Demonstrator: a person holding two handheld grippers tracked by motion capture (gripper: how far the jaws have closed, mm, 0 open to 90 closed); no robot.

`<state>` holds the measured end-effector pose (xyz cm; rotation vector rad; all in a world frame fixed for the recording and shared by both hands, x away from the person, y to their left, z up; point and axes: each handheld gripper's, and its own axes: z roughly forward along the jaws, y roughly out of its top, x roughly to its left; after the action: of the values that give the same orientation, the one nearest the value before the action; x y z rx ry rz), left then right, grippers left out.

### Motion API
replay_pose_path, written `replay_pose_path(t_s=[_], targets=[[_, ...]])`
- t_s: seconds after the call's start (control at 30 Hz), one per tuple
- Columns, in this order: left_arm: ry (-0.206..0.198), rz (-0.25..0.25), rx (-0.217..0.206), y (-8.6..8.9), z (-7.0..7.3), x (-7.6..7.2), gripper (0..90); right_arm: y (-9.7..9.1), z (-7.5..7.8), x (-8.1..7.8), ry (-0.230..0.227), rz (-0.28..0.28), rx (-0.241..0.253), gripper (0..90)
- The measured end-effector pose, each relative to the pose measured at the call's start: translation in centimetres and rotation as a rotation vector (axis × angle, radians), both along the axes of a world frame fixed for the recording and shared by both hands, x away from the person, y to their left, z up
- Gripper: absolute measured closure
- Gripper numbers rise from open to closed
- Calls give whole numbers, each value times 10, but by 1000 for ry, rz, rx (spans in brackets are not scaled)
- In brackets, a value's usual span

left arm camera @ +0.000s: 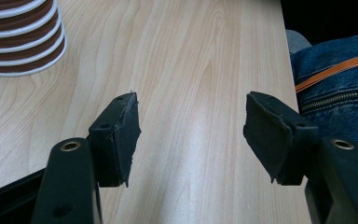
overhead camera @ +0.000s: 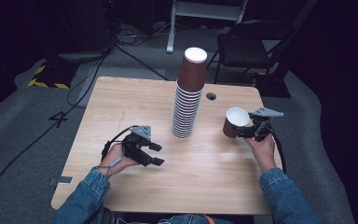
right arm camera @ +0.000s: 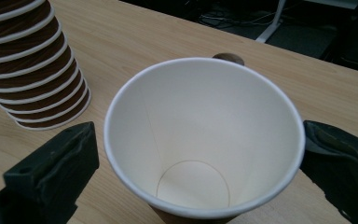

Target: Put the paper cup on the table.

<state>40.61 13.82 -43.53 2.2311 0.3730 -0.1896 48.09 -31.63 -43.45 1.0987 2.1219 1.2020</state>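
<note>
Near the right edge of the wooden table (overhead camera: pixel 121 107) in the high view, the right gripper (overhead camera: pixel 247 132) has a brown paper cup (overhead camera: pixel 234 122) tilted between its jaws, the tall stack of ribbed cups (overhead camera: pixel 188 95) standing mid-table and the left gripper (overhead camera: pixel 156 154) hovering near the front-left. In the left gripper view the jaws stand apart on nothing over pale woodgrain, beside the stack's base (left arm camera: pixel 21 37). In the right gripper view the cup's smooth white inside (right arm camera: pixel 200 140) sits between wide jaws: left pad clear, right contact unclear.
</note>
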Motion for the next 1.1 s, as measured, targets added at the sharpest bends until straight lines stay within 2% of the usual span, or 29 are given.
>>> replay_pose_path(t_s=[0.1, 0.27, 0.33, 0.37, 0.4, 0.43, 0.47, 0.5, 0.57, 0.6, 0.7, 0.8, 0.83, 0.87, 0.93, 1.1], targets=[[-6, 21, 3, 4, 0, -2, 353, -4, 10, -7, -5, -18, -27, 0], [-10, 80, 8, 18, -2, -12, 351, -17, 25, -24, 4, -53, -44, 0], [-12, 96, 11, 21, -2, -14, 351, -20, 28, -28, 9, -46, -36, 0], [-8, 116, 16, 25, -2, -15, 350, -22, 30, -32, 7, -36, -30, 0], [-6, 160, 28, 30, -3, -17, 343, -25, 32, -41, 9, -24, -29, 0], [-6, 160, 28, 30, -3, -17, 334, -27, 32, -45, 16, -14, -36, 0], [-2, 194, 33, 36, -3, -17, 332, -28, 33, -48, 25, -12, -42, 0], [-2, 194, 33, 36, -3, -17, 331, -28, 33, -48, 25, -12, -42, 0], [-4, 247, 49, 42, -4, -17, 325, -33, 31, -60, 55, 0, -61, 0], [-10, 296, 70, 45, -6, -17, 321, -36, 30, -63, 62, -1, -60, 0], [1, 365, 96, 54, -10, -16, 311, -44, 24, -71, 77, -25, -50, 0], [22, 408, 108, 62, -15, -16, 293, -51, 12, -77, 97, -52, -37, 0], [22, 408, 108, 62, -15, -16, 294, -53, 9, -78, 105, -54, -38, 0], [20, 428, 119, 65, -17, -16, 294, -53, 9, -78, 105, -54, -38, 0], [20, 462, 133, 70, -20, -16, 291, -55, -2, -81, 116, -68, -45, 0], [-5, 549, 218, 83, -32, -14, 289, -53, -20, -86, 150, -76, -51, 0]])
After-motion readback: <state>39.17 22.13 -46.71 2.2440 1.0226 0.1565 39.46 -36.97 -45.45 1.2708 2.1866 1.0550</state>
